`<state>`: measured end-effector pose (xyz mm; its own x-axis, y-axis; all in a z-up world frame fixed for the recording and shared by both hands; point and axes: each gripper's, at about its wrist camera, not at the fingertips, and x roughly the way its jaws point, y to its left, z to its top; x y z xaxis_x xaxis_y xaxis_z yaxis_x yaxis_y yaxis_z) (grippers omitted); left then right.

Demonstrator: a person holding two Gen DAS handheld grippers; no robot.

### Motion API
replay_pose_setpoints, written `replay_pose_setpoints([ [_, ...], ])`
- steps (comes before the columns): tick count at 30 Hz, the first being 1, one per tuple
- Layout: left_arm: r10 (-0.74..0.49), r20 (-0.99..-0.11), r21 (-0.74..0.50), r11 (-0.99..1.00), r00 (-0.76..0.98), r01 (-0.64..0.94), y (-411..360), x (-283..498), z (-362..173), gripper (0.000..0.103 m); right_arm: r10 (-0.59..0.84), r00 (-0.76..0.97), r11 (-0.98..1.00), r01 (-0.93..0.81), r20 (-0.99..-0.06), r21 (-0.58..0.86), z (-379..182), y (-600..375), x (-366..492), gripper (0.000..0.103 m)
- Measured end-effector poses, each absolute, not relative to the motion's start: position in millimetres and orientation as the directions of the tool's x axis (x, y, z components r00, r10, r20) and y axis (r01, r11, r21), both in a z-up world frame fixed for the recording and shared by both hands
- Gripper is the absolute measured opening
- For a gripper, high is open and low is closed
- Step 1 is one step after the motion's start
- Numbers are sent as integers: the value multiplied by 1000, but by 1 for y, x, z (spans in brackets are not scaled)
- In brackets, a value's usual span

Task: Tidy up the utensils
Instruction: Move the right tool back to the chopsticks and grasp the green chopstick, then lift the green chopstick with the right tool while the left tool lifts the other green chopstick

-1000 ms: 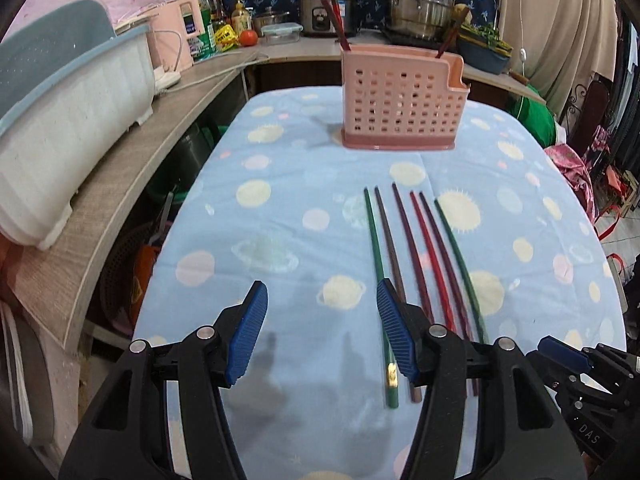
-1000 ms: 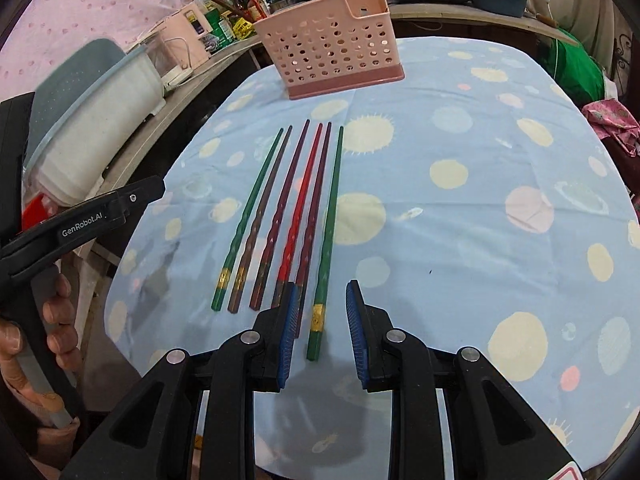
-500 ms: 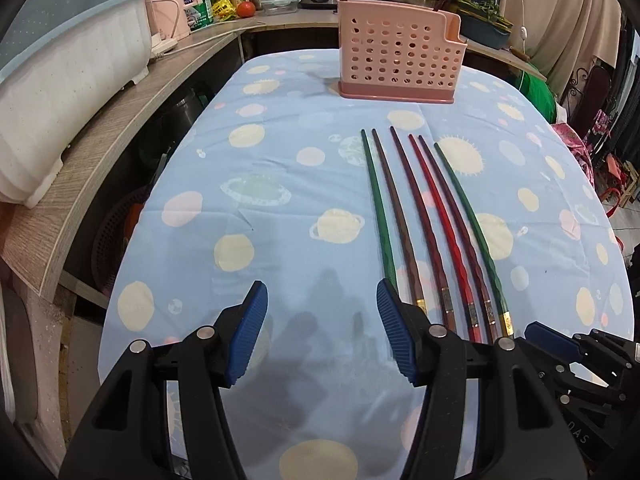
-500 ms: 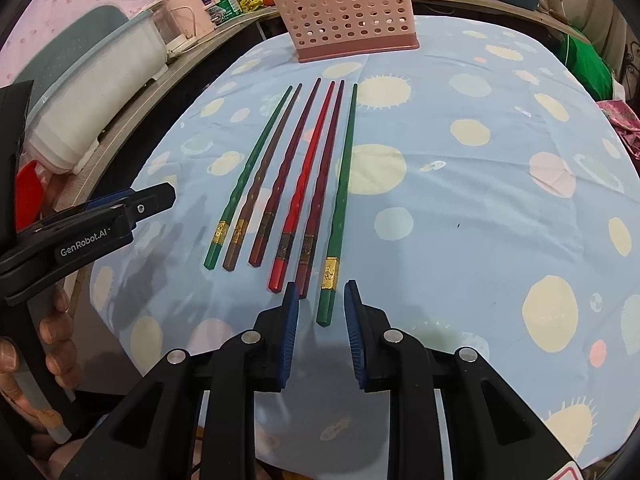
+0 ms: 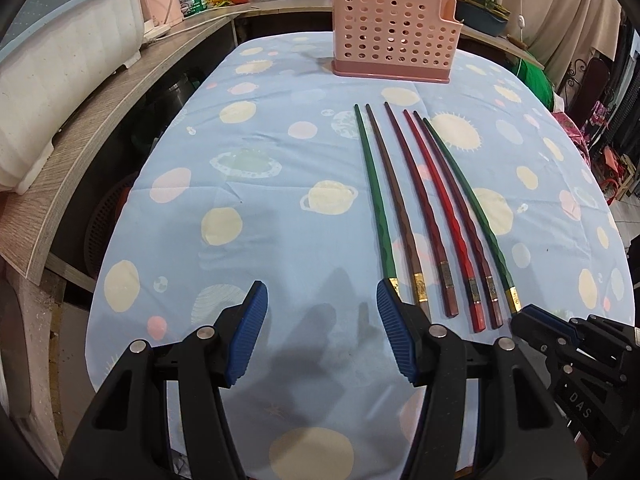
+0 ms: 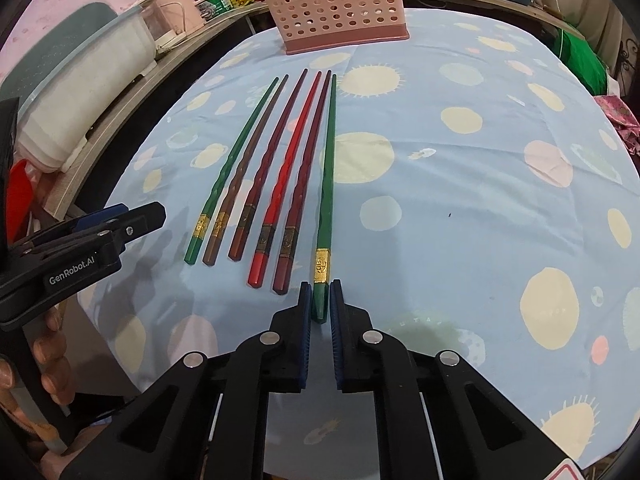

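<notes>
Six chopsticks (image 6: 280,168) are lying side by side on the table (image 6: 460,200), thick banded ends toward the near edge and thin tips pointing at the pink perforated holder (image 6: 340,4), which is standing by the far edge. The right gripper (image 6: 320,304) is closing on the butt of the rightmost green chopstick (image 6: 326,184); the blue pads (image 6: 306,312) are flanking the stick just below its gold band, and the remaining gap is looking very slight, so contact is judged to be just being made. The left gripper (image 5: 320,328) is hovering with its jaws standing apart and nothing between them, over bare cloth beside the leftmost green chopstick (image 5: 374,196) near the same edge.

For a sound pick, the right jaws should be finishing their closure squarely across the faceted butt, since a pinch on an edge is likely to let the stick roll. Because the grip is sitting at the extreme end, the long shaft is probably going to droop or swing once lifted; a slow, level raise is advisable. The neighbouring dark red chopstick (image 6: 302,184) is lying just beside the green one, so the lift should be going straight up to avoid dragging it. Tip-first entry into the holder from above is judged the cleanest finish. The left gripper should be keeping clear of the row meanwhile.
</notes>
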<state>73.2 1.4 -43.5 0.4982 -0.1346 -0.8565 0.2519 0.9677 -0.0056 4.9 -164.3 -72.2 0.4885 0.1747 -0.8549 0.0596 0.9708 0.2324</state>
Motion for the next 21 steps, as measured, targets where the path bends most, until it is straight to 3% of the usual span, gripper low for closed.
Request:
replay_pose_setpoints([
  [21,-151,-886,-19,956,439,292,-16,73,-65,54,169,502,971,62,-848,230,-74,-165,7,7],
])
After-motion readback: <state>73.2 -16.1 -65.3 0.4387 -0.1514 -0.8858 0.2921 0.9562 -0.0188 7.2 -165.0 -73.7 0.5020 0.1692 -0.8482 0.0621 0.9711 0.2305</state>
